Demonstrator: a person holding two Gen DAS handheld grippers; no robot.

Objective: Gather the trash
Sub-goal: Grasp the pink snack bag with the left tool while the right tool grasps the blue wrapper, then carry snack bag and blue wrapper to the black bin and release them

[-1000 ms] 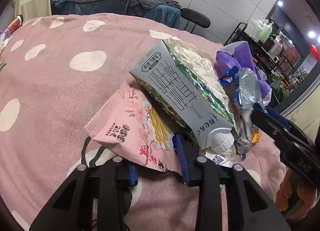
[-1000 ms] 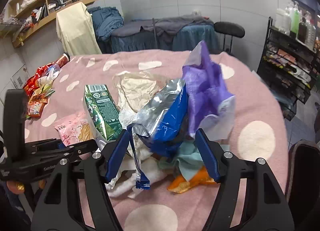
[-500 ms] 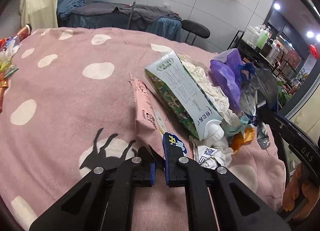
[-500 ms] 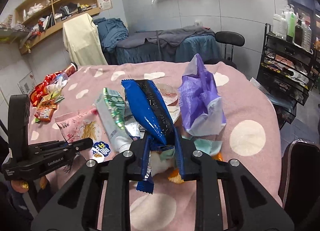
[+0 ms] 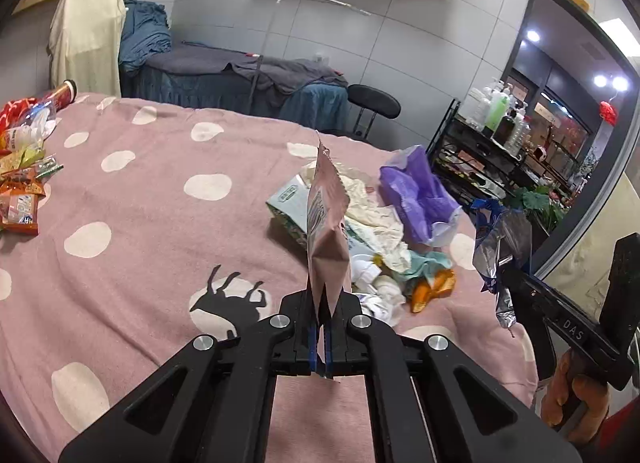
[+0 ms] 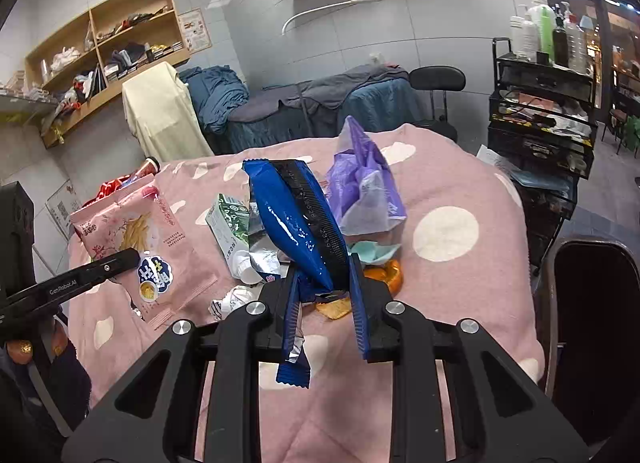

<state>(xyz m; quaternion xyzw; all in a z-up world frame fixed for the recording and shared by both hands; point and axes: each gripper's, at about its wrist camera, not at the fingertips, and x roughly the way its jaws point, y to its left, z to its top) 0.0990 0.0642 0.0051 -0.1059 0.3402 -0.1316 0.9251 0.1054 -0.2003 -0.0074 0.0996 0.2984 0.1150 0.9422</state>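
Observation:
My left gripper point(image 5: 320, 339) is shut on a pink snack packet point(image 5: 326, 231) and holds it upright above the pink dotted bedspread point(image 5: 152, 215). The packet shows flat in the right wrist view point(image 6: 140, 239). My right gripper point(image 6: 326, 303) is shut on a blue and silver wrapper point(image 6: 296, 223), also seen at the right of the left wrist view point(image 5: 500, 247). Both hang above a trash pile: a green milk carton point(image 6: 228, 223), a purple bag point(image 6: 360, 191), crumpled paper point(image 5: 372, 215) and orange peel point(image 5: 432, 291).
Snack packets and a red can point(image 5: 24, 167) lie at the bedspread's left edge. A massage bed point(image 5: 240, 79) and a black stool point(image 5: 372, 103) stand behind. A black rack with bottles point(image 6: 540, 103) is at the right. A dark bin rim point(image 6: 596, 303) is at the right of the right wrist view.
Both grippers closed on their items and lifted them off the pile: the left on the pink packet, the right on the blue wrapper. Both have risen and pulled back.

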